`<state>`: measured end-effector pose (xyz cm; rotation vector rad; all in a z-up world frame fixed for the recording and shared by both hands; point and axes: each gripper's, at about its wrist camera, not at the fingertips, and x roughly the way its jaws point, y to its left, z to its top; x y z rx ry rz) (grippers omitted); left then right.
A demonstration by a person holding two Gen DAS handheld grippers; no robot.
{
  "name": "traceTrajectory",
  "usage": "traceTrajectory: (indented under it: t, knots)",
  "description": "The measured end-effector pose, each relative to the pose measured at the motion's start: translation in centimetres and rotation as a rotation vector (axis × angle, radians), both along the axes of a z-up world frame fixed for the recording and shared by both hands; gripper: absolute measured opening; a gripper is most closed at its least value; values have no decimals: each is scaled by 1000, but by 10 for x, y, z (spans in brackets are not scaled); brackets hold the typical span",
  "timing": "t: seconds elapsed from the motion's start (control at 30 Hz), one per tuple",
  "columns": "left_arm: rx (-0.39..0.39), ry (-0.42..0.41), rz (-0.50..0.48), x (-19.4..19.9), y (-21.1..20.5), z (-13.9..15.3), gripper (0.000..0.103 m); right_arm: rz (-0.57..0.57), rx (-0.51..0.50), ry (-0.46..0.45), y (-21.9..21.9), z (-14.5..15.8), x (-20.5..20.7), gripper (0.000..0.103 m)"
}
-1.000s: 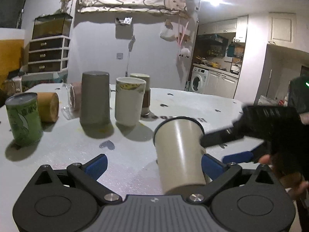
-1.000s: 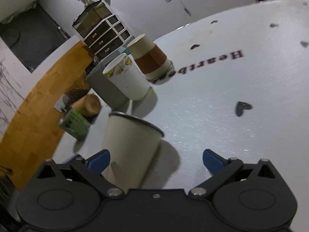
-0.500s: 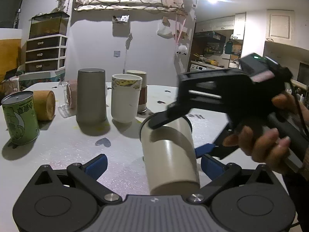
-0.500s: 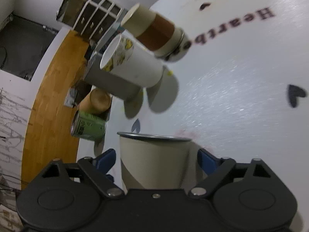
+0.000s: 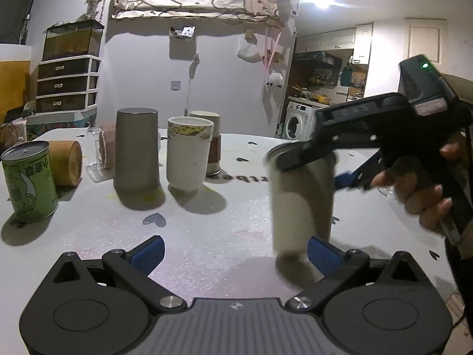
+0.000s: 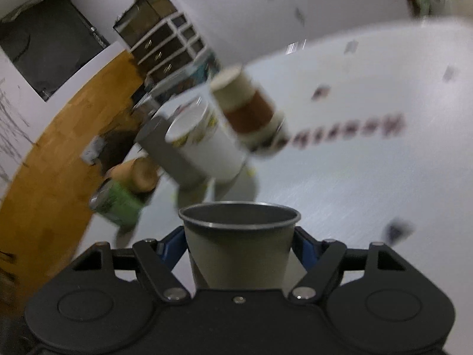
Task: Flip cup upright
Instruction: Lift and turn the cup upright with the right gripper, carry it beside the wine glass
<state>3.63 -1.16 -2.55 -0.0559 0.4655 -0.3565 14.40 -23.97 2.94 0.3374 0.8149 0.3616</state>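
Note:
The beige cup (image 5: 298, 204) with a metal rim is held nearly upright, mouth up, just above the white table (image 5: 224, 219). My right gripper (image 6: 239, 245) is shut on the cup (image 6: 239, 248), its blue pads (image 6: 173, 245) pressing both sides. In the left wrist view the right gripper (image 5: 313, 162) comes in from the right in a hand. My left gripper (image 5: 233, 251) is open and empty, low over the table, with the cup just beyond its right finger.
At the back left stand a green can (image 5: 29, 180), a wooden cylinder on its side (image 5: 66, 162), an upside-down grey cup (image 5: 136, 153), a white patterned cup (image 5: 189, 153) and a brown-banded cup (image 5: 212, 145). A clear holder (image 5: 100, 153) sits beside them.
My right gripper has closed on the cup, lifted it out from between my left fingers and turned it from leaning to nearly upright, moving it right.

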Motion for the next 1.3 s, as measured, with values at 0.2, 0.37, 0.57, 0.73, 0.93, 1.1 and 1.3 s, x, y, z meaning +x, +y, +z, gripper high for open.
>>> traceTrajectory:
  t: [0.2,0.37,0.57,0.73,0.93,1.1,1.3]
  knots:
    - [12,-1,-10,1,-6,0,102,-162,-253,-152,-43,19,7,77]
    - [20,2,-13,1,-8,-2,102,-308,-387,-201,-86,26,24,76]
    - [29,5,-19,3,-13,-3,102,-447,-527,-277,-124,31,44,76]
    - [37,1,-22,2,-16,-3,102,-502,-548,-223,-145,21,63,76]
    - [44,-11,-32,-1,-19,-1,102,-557,-579,-196,-153,4,72,77]
    - [49,-9,-32,-1,-21,-1,102,-583,-537,-209,-159,-9,70,77]
    - [50,-10,-36,-1,-23,0,102,-572,-522,-223,-159,-12,64,95]
